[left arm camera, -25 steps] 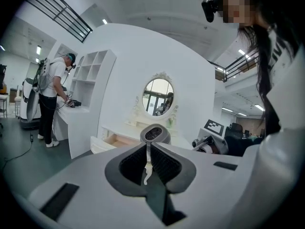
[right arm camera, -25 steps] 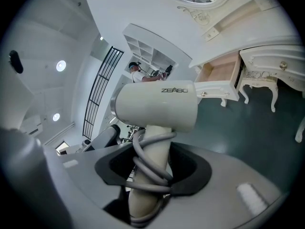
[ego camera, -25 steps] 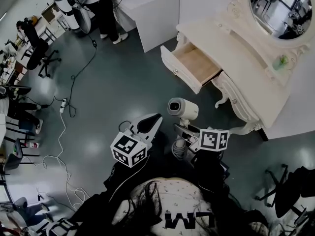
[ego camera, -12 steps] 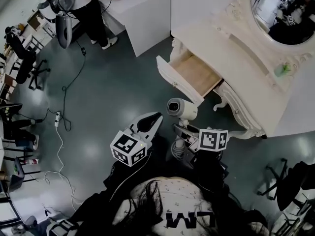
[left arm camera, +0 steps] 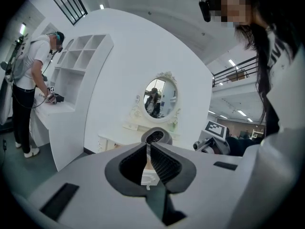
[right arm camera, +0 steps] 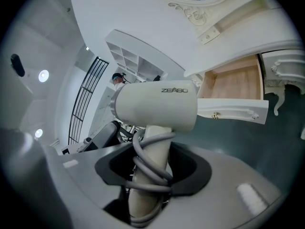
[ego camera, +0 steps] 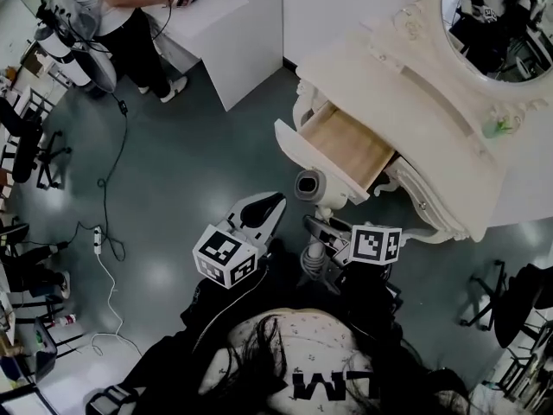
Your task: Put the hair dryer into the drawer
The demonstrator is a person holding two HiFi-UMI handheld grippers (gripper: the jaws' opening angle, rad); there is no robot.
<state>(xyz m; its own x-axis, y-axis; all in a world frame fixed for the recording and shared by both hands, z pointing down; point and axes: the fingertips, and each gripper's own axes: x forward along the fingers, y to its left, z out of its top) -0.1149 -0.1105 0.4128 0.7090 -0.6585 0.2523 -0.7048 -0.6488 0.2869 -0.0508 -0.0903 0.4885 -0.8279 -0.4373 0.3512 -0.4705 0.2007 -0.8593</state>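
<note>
Nearest in, the right claw (ego camera: 317, 226) is seen clamped on the handle of the hair dryer (ego camera: 312, 185). Only the right gripper view makes that grip plain: the right claw (right arm camera: 152, 162) is closed around the pale handle, and a grey cord (right arm camera: 153, 168) is shown wound round it, while the barrel of the hair dryer (right arm camera: 155, 106) is held crosswise above the claw.

To its left, the left claw (ego camera: 270, 202) is carried empty. In the left gripper view the left claw (left arm camera: 147, 146) is seen pressed together with nothing gripped, something the head view leaves unclear.

What the head view alone gives is the layout. The dryer is held over the grey floor (ego camera: 190, 162), just near of the front panel of the open drawer (ego camera: 304, 151), not yet inside. Only a bare wooden bottom is shown in the drawer.

Farther back, the white vanity surface (ego camera: 432, 102) is seen with a small green bottle (ego camera: 494, 128) on its far right part and an oval mirror (ego camera: 497, 15) beyond. Far left, a person (ego camera: 130, 15) is seen standing at a white counter.
</note>
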